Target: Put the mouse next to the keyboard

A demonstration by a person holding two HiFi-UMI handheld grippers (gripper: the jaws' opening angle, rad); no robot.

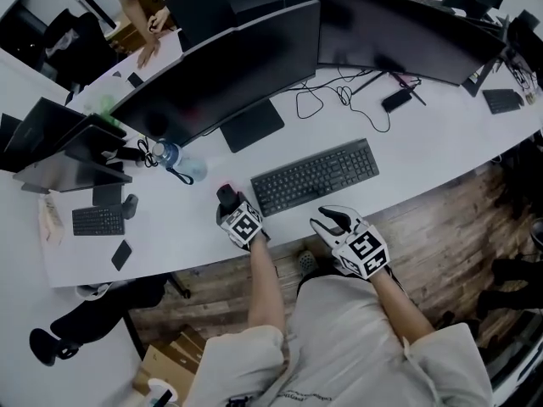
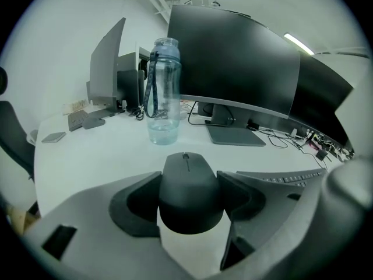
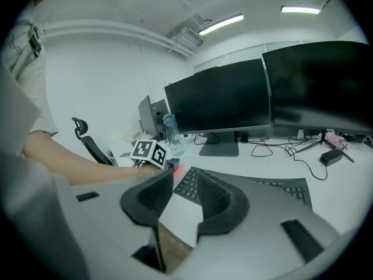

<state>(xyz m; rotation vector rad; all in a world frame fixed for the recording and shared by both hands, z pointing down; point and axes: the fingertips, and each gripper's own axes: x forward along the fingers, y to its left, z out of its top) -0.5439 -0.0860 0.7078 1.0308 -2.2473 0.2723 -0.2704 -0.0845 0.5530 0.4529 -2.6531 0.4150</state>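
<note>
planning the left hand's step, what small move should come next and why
Probably set the mouse down on the bare desk by the left end of the keyboard. The left hand-held gripper is clamped on it, and it is already close beside that end.

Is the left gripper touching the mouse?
Touching. The left gripper view shows the left gripper with both pads pressed against the sides of the mouse.

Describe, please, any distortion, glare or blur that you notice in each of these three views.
Head view: dim overall, and the wide lens bows the monitor edges. Left gripper view: fisheye with black corners, but the mouse between the jaws is sharp. Right gripper view: the ceiling light strips blow out, and the near jaws look soft.
</note>
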